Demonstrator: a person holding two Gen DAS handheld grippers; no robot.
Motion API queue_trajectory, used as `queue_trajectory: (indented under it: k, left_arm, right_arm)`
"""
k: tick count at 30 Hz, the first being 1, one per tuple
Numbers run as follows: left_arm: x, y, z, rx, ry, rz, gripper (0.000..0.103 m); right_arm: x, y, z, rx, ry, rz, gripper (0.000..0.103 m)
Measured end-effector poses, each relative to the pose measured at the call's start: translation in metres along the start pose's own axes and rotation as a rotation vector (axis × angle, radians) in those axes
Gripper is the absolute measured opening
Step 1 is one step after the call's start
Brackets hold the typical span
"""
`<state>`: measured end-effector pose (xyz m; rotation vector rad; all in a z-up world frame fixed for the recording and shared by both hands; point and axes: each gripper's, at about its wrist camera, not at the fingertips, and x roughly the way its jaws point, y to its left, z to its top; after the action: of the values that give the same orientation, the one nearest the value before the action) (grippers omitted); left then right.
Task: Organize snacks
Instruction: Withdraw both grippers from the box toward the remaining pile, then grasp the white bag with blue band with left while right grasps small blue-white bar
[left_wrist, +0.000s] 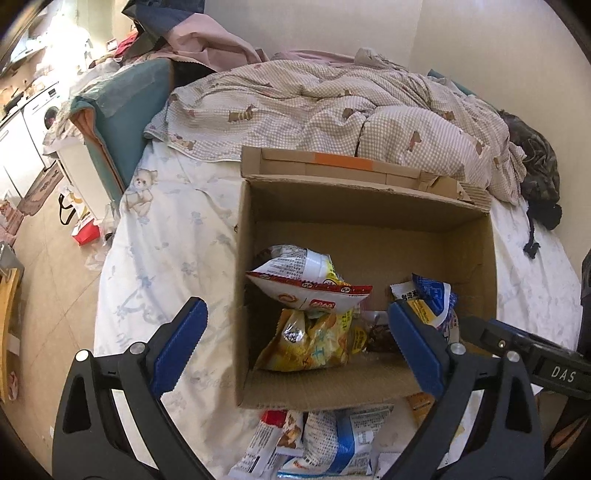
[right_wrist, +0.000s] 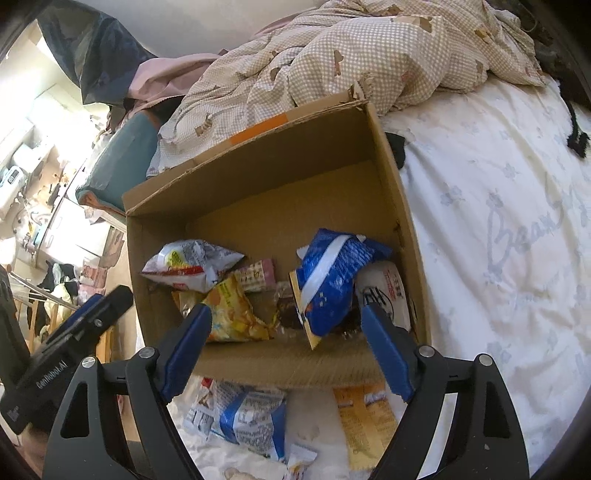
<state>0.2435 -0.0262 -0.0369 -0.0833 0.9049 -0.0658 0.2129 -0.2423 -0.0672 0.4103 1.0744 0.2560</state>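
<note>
An open cardboard box (left_wrist: 241, 295) (right_wrist: 258, 369) stands on the bed. Inside lie a red-and-white snack bag (left_wrist: 310, 284) (right_wrist: 188, 266), a yellow bag (left_wrist: 310, 339) (right_wrist: 232, 314), a blue bag (left_wrist: 432, 291) (right_wrist: 328, 280), a pink pack (right_wrist: 258, 277) and a white pack (right_wrist: 388, 291). My left gripper (left_wrist: 295, 310) hovers over the box's near left part, open, nothing between its pads. Over the near right part, my right gripper (right_wrist: 286, 314) is open too and holds nothing. Several loose snack packs (left_wrist: 332, 443) (right_wrist: 251, 417) lie on the sheet in front of the box.
A checked duvet (left_wrist: 332, 107) (right_wrist: 351, 55) is heaped behind the box. White patterned sheet (left_wrist: 166, 240) (right_wrist: 498, 221) spreads on both sides. The bed edge drops to a cluttered floor (left_wrist: 48, 277) on the left. A dark cloth (left_wrist: 535, 173) lies far right.
</note>
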Motion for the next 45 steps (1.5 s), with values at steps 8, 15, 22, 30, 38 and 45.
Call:
queue_trajectory:
  k: [8, 15, 22, 30, 38, 45]
  left_arm:
    - [-0.027, 0.009, -0.019, -0.024, 0.005, -0.006, 0.097]
    - [-0.046, 0.017, -0.04, -0.052, 0.012, -0.003, 0.097]
    - [-0.057, 0.025, -0.058, -0.079, 0.032, -0.004, 0.097]
    - [-0.065, 0.03, -0.077, -0.1, 0.05, 0.002, 0.097]
    - [-0.061, 0.024, -0.09, -0.098, 0.073, 0.018, 0.097]
    - [-0.033, 0.008, -0.107, -0.078, 0.214, -0.008, 0.097]
  right_arm:
    - [-0.02, -0.005, -0.022, 0.007, 0.014, -0.017, 0.086]
    - [-0.036, -0.014, -0.042, 0.048, 0.03, -0.01, 0.086]
    - [-0.051, -0.021, -0.058, 0.081, 0.022, -0.004, 0.086]
    - [-0.062, -0.025, -0.073, 0.1, 0.017, -0.005, 0.086]
    - [-0.068, -0.034, -0.087, 0.103, 0.025, -0.032, 0.086]
    - [-0.064, -0.045, -0.094, 0.126, 0.06, -0.076, 0.086]
